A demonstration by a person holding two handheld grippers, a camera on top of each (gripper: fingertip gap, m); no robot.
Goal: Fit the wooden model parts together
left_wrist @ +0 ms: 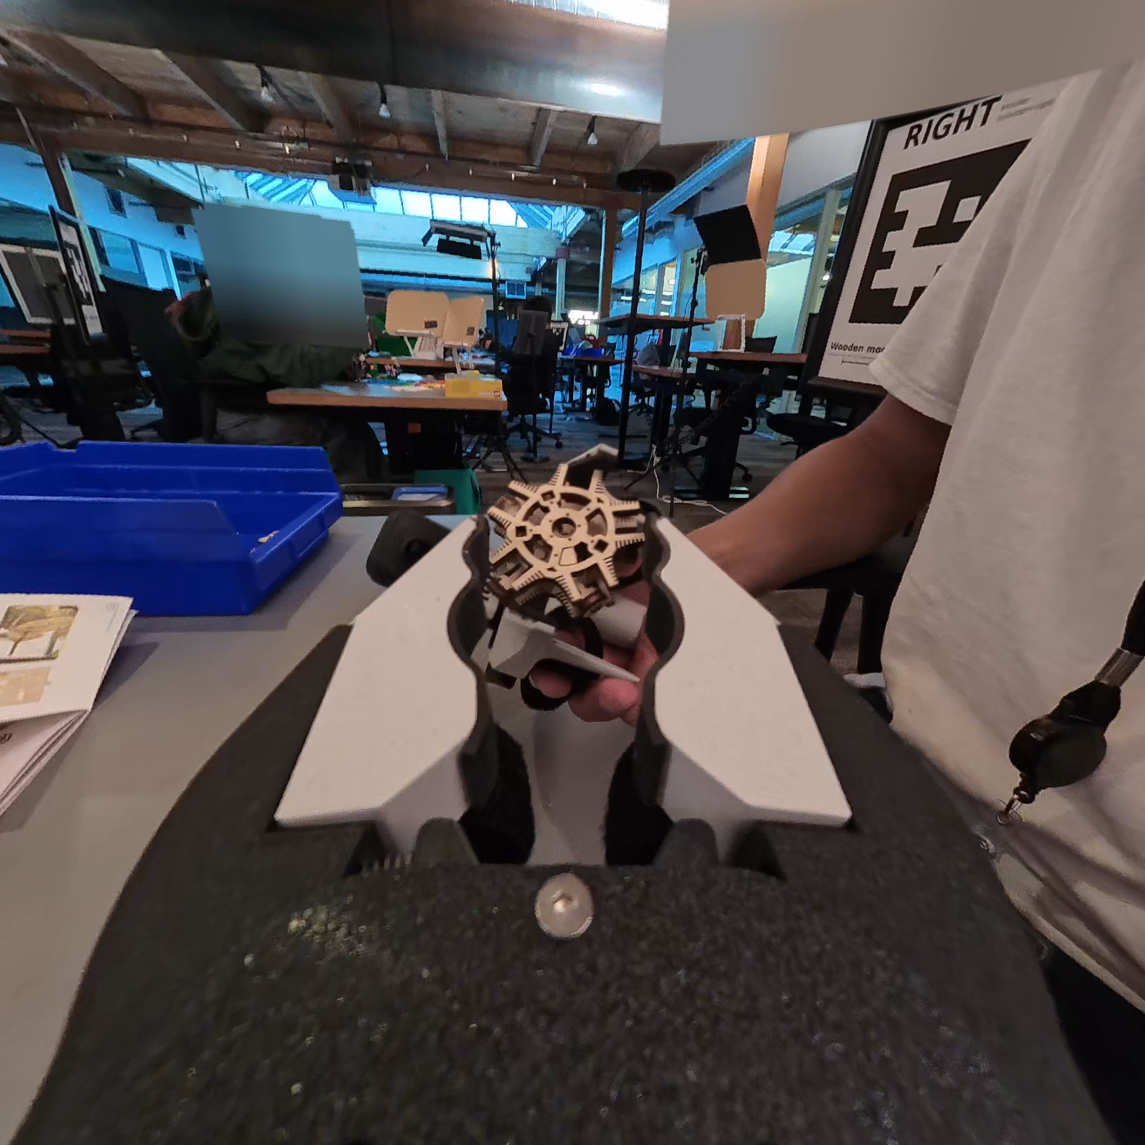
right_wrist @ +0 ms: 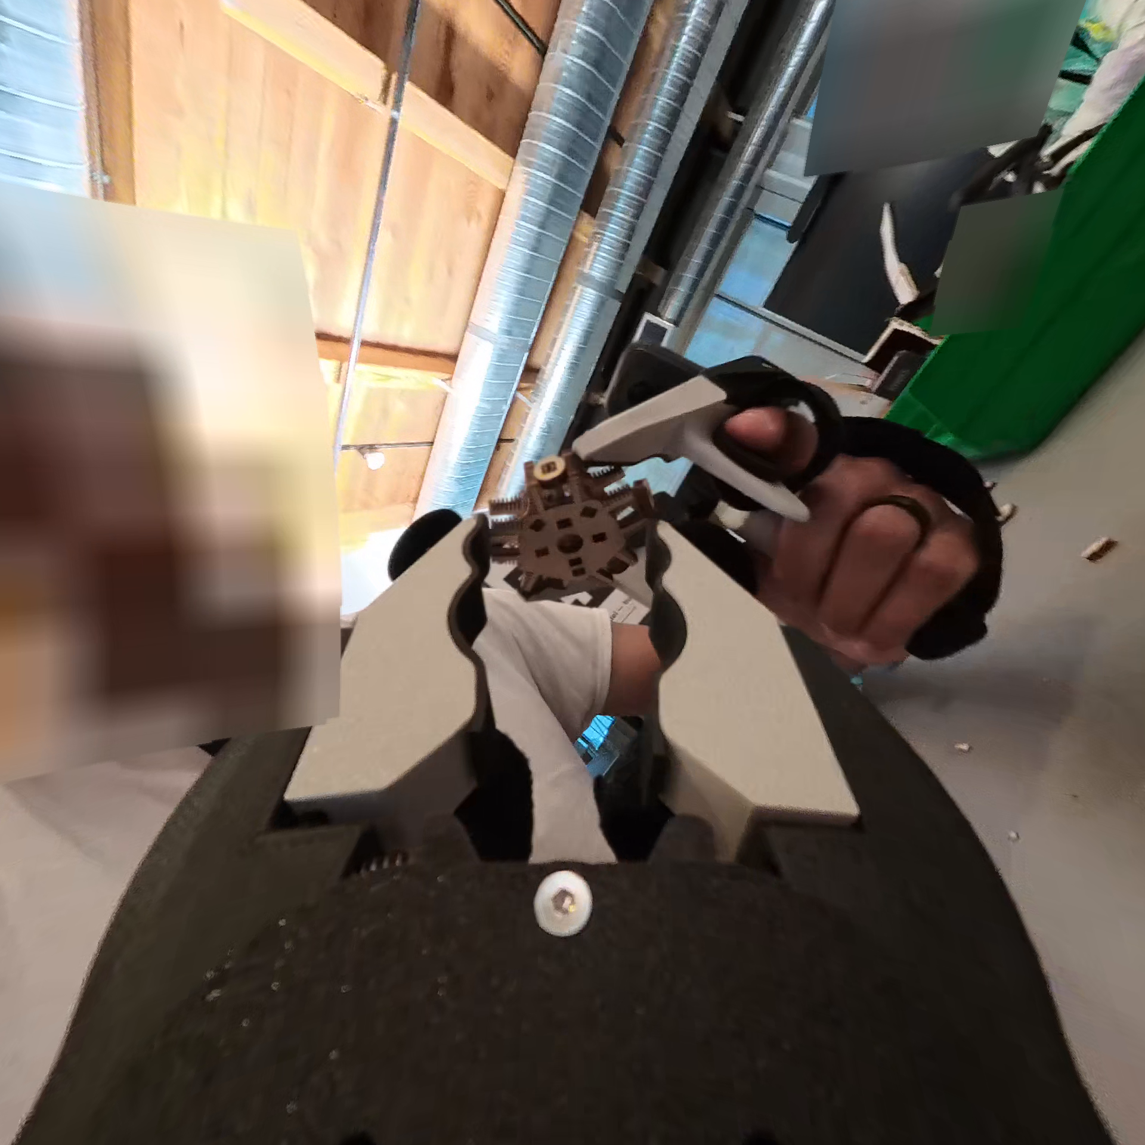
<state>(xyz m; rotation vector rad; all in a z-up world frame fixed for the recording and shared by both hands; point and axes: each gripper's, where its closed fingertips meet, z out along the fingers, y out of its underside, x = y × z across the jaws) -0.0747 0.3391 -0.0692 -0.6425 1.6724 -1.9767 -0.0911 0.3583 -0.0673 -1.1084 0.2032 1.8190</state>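
One wooden model assembly (left_wrist: 561,545), a round slotted hub with toothed spokes, sits at frame centre in both views, raised above the grey table (left_wrist: 186,681). Two grippers are present. The left gripper (left_wrist: 561,545) and the right gripper (right_wrist: 567,542) each appear clamped on the assembly at the fingertips. Only the left wrist view shows one blue bin (left_wrist: 155,526) and one booklet (left_wrist: 43,669) at left. Only the right wrist view shows the hand (right_wrist: 867,557) on the other gripper's handle at right.
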